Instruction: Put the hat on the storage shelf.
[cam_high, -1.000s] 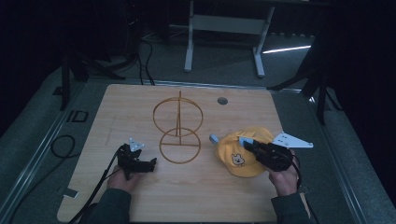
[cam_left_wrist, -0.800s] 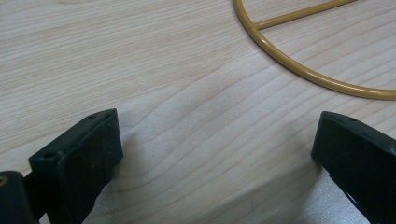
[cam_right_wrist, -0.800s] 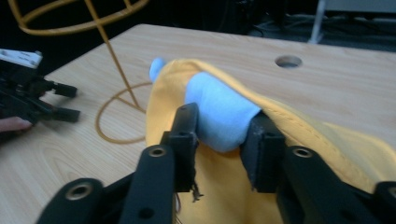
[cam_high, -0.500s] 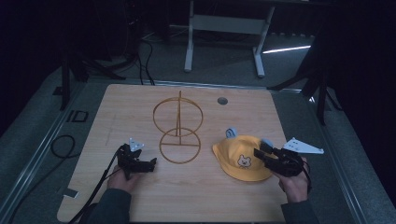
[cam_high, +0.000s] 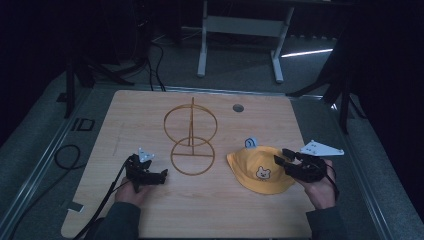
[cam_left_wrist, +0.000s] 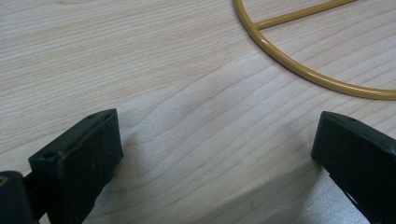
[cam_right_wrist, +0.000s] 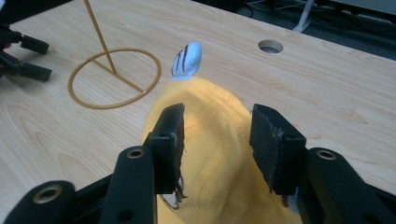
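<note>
Right tongs (cam_right_wrist: 217, 140) are over the yellow hat (cam_high: 257, 167) on the counter (cam_high: 210, 210), jaws apart astride its crown, lining up a grasp. Left tongs (cam_high: 150, 175) rest wide open beside the wire stand (cam_high: 190, 137); next, squeeze and lift toward it.

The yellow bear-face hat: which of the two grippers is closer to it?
Right. The right gripper is over the yellow bear-face fabric hat, its jaws open astride the cloth. The left gripper sits apart, beyond the gold wire stand.

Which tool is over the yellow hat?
The right tool, its jaws open above the yellow bear-face hat. The left tool hovers over bare wooden table.
</note>
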